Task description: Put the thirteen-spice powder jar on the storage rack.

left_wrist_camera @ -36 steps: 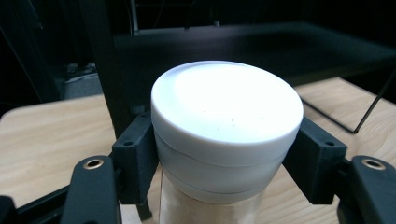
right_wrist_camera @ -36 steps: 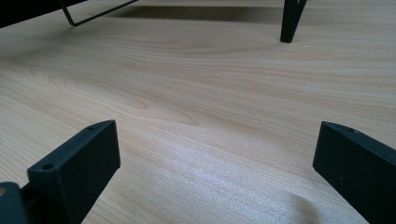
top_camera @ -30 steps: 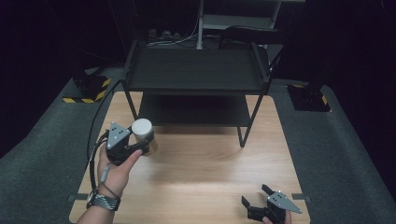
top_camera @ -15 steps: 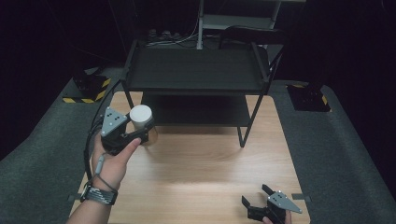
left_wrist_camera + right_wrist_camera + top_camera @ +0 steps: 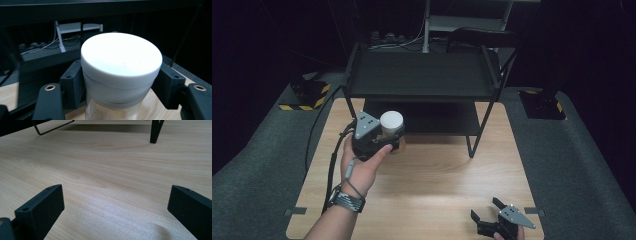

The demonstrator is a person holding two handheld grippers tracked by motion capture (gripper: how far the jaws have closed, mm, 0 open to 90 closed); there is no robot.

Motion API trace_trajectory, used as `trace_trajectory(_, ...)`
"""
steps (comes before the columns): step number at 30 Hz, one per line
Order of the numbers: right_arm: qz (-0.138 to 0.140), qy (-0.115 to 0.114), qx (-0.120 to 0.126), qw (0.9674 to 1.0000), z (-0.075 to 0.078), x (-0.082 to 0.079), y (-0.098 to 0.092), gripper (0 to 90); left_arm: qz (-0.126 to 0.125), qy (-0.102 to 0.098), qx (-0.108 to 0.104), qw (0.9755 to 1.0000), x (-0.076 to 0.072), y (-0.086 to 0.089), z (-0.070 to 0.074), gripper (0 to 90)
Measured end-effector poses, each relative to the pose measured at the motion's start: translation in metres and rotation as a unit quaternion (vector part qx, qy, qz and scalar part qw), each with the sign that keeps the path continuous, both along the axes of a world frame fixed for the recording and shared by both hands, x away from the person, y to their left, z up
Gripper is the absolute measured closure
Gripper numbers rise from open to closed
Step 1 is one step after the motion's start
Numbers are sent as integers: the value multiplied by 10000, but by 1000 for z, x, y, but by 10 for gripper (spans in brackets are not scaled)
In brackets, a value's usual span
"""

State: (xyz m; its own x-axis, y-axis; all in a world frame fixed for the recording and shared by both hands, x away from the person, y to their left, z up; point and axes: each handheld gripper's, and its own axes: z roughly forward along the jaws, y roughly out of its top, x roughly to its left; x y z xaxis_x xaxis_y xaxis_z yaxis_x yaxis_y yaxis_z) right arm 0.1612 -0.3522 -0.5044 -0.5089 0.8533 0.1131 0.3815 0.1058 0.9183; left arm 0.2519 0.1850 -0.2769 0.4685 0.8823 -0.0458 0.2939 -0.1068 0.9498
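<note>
A clear jar with a white lid (image 5: 391,121) is held in my left gripper (image 5: 384,137), which is shut on it just below the lid. In the left gripper view the white lid (image 5: 121,58) sits between the two black jaws, with the glass body below. The jar is held above the left part of the wooden table (image 5: 437,190), in front of the black shelf rack (image 5: 422,75). My right gripper (image 5: 487,212) rests low at the table's front right edge, open, with bare wood between its fingers (image 5: 41,207).
The black two-level shelf rack stands at the back of the table, its leg (image 5: 474,135) reaching down to the wood. A cable (image 5: 332,165) trails from the left gripper. Grey carpet (image 5: 257,175) flanks the table on both sides.
My left gripper has carried the jar forward and slightly right, closer to the rack. The right gripper has stayed in place.
</note>
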Motion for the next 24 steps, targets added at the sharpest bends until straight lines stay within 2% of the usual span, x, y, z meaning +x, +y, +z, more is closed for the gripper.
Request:
trace_trajectory(12, 33, -19, 12, 10000, -1, 0, -1, 2, -190, 41, -23, 9998, 17, -32, 1, 337)
trace_trajectory(24, 63, -37, 85, 9999, -2, 0, -4, 2, -35, 98, 47, 9999, 43, -55, 1, 337)
